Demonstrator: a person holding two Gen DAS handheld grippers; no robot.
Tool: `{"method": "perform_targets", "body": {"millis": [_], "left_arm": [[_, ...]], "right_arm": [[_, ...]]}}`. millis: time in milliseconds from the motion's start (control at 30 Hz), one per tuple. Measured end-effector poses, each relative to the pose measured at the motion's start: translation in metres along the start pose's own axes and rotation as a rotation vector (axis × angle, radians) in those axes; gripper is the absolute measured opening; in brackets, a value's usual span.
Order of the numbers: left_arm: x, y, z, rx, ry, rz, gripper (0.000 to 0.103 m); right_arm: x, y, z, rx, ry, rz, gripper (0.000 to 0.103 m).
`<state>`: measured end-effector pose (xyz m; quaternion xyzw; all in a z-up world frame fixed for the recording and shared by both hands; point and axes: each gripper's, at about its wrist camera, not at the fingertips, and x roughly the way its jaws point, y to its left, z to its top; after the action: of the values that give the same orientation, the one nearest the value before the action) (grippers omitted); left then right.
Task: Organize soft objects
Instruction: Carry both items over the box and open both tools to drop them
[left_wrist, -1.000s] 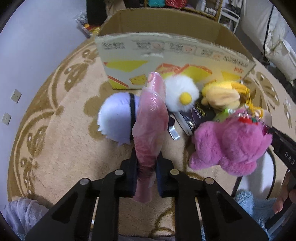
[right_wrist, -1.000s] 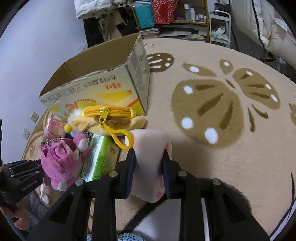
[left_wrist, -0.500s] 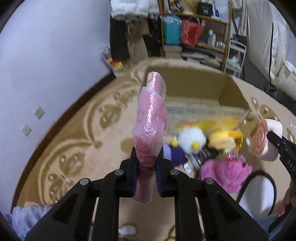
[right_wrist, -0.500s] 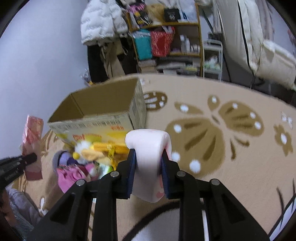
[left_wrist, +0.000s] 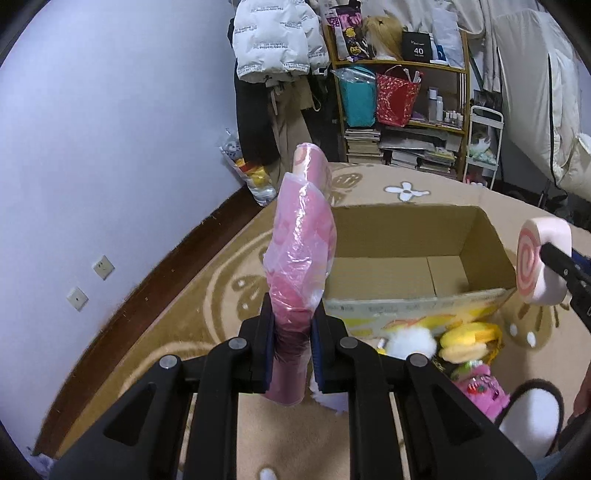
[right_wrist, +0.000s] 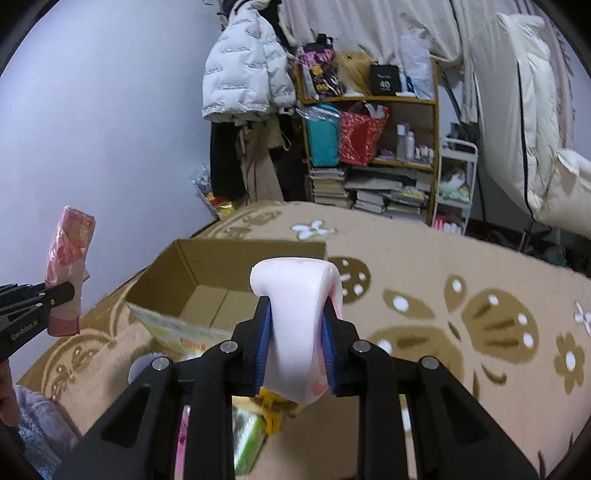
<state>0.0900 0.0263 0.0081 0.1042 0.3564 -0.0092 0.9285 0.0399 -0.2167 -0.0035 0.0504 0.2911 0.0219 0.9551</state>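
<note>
Lifting both loads clear of the toy heap on the rug now and carrying them up level with the open cardboard box (left_wrist: 413, 273), so dropping in looking like the next step. Left gripper (left_wrist: 291, 354) squeezing narrow on the pink bag (left_wrist: 301, 258), standing upright above the box's left front corner, long axis vertical. Right gripper (right_wrist: 295, 350) pinching the swirl cushion (right_wrist: 295, 317), hanging by the box's right front corner, swirl face turning left.

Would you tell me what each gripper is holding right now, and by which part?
The left gripper clamps the plastic-wrapped pink roll near its lower end. The right gripper squeezes the swirl-patterned pink cushion across its two flat faces.
</note>
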Motion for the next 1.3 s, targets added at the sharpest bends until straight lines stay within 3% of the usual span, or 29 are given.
{"method": "perform_targets", "body": {"millis": [467, 767, 967, 1067, 1100, 1133, 1167, 1300], "left_arm": [[0.035, -0.020, 0.046, 0.074, -0.023, -0.036, 0.016], [0.073, -0.035, 0.036, 0.069, 0.019, -0.107, 0.016], [0.085, -0.045, 0.032, 0.071, 0.023, -0.118, 0.022], [0.087, -0.042, 0.030, 0.054, 0.032, -0.114, 0.029], [0.087, -0.040, 0.030, 0.047, 0.034, -0.105, 0.037], [0.087, -0.038, 0.029, 0.044, 0.034, -0.095, 0.052], [0.087, -0.037, 0.029, 0.041, 0.033, -0.084, 0.059], [0.084, -0.031, 0.030, 0.044, 0.038, -0.043, 0.071]], "right_arm": [[0.031, 0.018, 0.031, -0.056, -0.021, 0.048, 0.029], [0.059, 0.017, 0.024, -0.016, 0.018, 0.121, 0.032], [0.075, 0.014, 0.016, -0.019, 0.055, 0.118, 0.037], [0.079, 0.012, 0.013, 0.003, 0.069, 0.128, 0.039], [0.080, 0.011, 0.013, 0.006, 0.071, 0.134, 0.040], [0.079, 0.010, 0.012, 0.007, 0.070, 0.138, 0.044], [0.078, 0.010, 0.011, 0.007, 0.064, 0.138, 0.054], [0.070, 0.009, 0.014, 0.021, 0.029, 0.143, 0.074]]}}
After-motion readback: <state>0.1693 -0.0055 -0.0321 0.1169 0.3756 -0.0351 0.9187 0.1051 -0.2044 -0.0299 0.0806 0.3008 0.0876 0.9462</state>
